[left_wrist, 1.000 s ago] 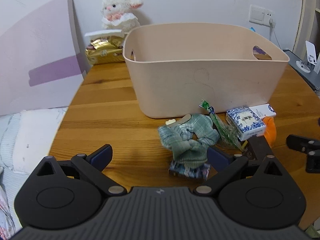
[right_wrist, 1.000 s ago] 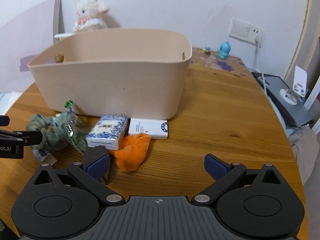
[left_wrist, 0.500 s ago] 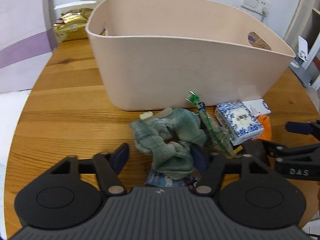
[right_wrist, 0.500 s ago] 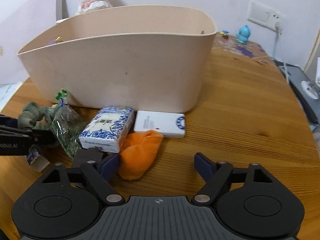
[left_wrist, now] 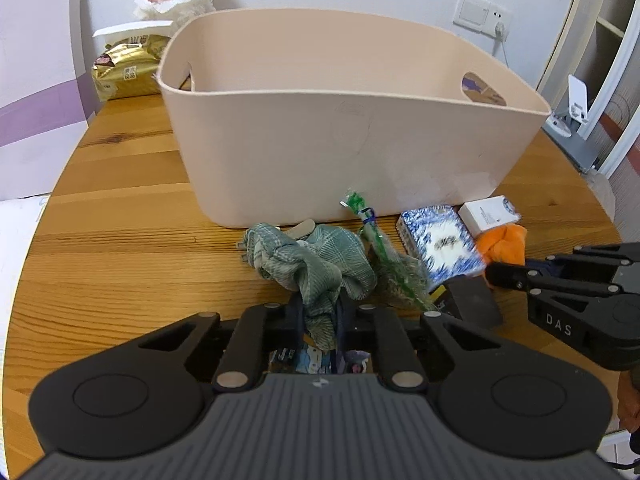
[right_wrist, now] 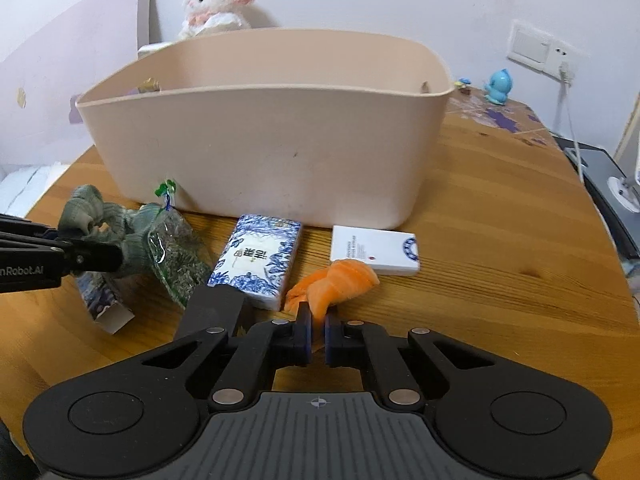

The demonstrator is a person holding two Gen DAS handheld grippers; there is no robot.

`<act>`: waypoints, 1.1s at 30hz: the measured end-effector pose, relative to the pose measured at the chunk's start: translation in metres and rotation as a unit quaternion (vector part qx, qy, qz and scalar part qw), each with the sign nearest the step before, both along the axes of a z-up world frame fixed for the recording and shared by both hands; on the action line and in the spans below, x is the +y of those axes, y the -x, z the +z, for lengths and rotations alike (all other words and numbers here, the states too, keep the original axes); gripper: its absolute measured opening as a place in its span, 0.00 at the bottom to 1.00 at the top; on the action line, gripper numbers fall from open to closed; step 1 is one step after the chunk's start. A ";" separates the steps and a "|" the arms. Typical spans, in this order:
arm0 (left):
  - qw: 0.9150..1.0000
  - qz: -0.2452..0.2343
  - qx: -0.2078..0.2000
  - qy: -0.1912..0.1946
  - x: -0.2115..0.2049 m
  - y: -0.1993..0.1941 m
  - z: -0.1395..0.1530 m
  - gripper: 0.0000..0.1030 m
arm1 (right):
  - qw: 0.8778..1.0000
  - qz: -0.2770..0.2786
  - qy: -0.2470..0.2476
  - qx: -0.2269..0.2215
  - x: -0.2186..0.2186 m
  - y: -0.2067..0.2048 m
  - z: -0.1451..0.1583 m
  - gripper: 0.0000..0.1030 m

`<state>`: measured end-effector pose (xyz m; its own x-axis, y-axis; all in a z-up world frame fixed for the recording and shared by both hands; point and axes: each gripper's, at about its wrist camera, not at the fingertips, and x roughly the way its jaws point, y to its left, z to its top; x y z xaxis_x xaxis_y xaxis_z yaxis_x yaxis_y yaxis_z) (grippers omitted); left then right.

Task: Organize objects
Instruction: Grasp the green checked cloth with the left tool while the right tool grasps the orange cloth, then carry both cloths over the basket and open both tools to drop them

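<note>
So both sets of fingers have just clamped down, where half a second ago they were spread wide around the pile. Our left gripper now has its fingers pinched narrow on the tail end of the green cloth, and our right gripper has its fingers nearly together on the near edge of the orange cloth. Both cloths still look like they're resting on the bench, so we'd say nothing is lifted yet.

Moving outward: the green cloth sits on top of a small printed carton, right beside the clear bag of dried herbs. The blue-and-white box is between the bag and the orange cloth, and the white box touches the orange cloth's far side. The beige bin is just behind all of it.

Our read: both grabs are done, so next is lifting both cloths into the bin. The green one might drag the carton or bag along.
</note>
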<state>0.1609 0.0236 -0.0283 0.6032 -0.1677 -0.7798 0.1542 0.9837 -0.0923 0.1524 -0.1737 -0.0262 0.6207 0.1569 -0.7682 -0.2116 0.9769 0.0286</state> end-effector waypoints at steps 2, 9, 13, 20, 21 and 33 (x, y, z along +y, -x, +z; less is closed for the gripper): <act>1.000 0.003 -0.005 0.003 0.003 0.004 0.005 0.15 | 1.000 -0.006 -0.008 -0.005 -0.005 0.006 0.007 0.05; 0.999 0.014 -0.035 0.010 0.010 0.025 0.029 0.15 | 0.999 -0.019 -0.024 -0.038 -0.017 0.029 0.039 0.05; 0.998 0.018 -0.063 0.014 0.014 0.039 0.049 0.15 | 0.997 -0.021 -0.030 -0.066 -0.022 0.036 0.060 0.05; 0.992 0.030 -0.121 0.008 0.017 0.051 0.088 0.15 | 0.991 -0.029 -0.043 -0.124 -0.031 0.028 0.100 0.05; 0.991 0.032 -0.128 0.007 0.018 0.050 0.093 0.15 | 0.989 -0.031 -0.045 -0.135 -0.033 0.021 0.106 0.05; 0.987 0.040 -0.151 -0.023 0.001 -0.023 0.101 0.16 | 0.987 -0.036 -0.060 -0.148 -0.024 -0.052 0.118 0.06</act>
